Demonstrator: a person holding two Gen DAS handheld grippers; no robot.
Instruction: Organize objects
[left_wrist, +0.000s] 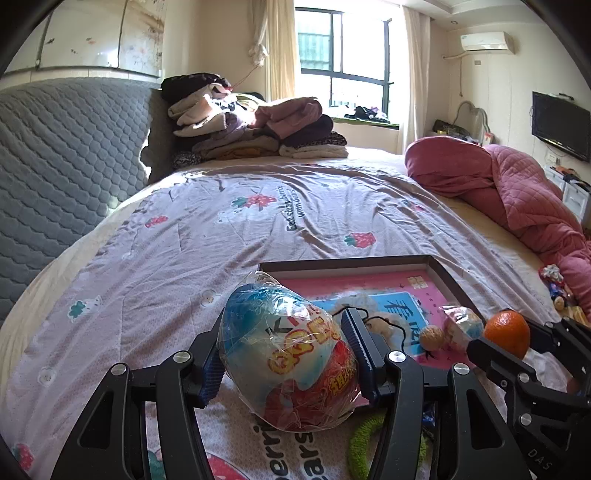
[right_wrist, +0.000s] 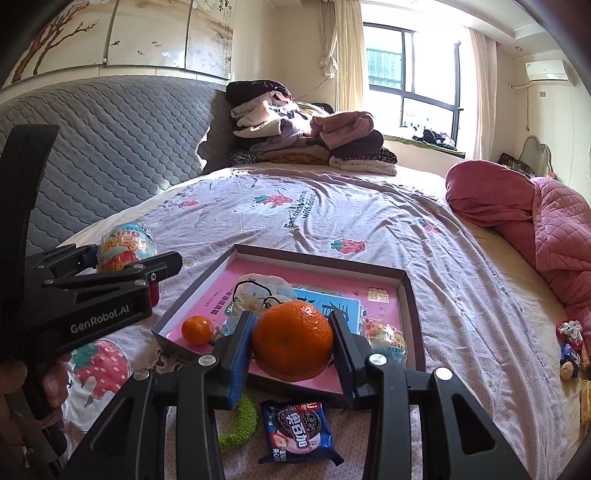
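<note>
The left hand-held gripper (left_wrist: 284, 354) squeezes a big plastic-wrapped toy egg (left_wrist: 288, 354); the right hand-held gripper (right_wrist: 291, 341) squeezes a round orange fruit (right_wrist: 293, 339) — both over the bed (right_wrist: 369, 221), near the flat dark-rimmed box (right_wrist: 410, 295). Next, I think, lower them in — a small orange (right_wrist: 197, 329) and wrapped ball (right_wrist: 386, 338) already take room.

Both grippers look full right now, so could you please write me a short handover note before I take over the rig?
Left gripper: shut on the wrapped toy egg, beside the tray.
Right gripper: shut on the large orange, over the tray's near edge.
Done: small orange, walnut and small wrapped egg lie in the tray.
Left: place both held items; then the cookie packet, green ring and items at the bed's right edge.
</note>
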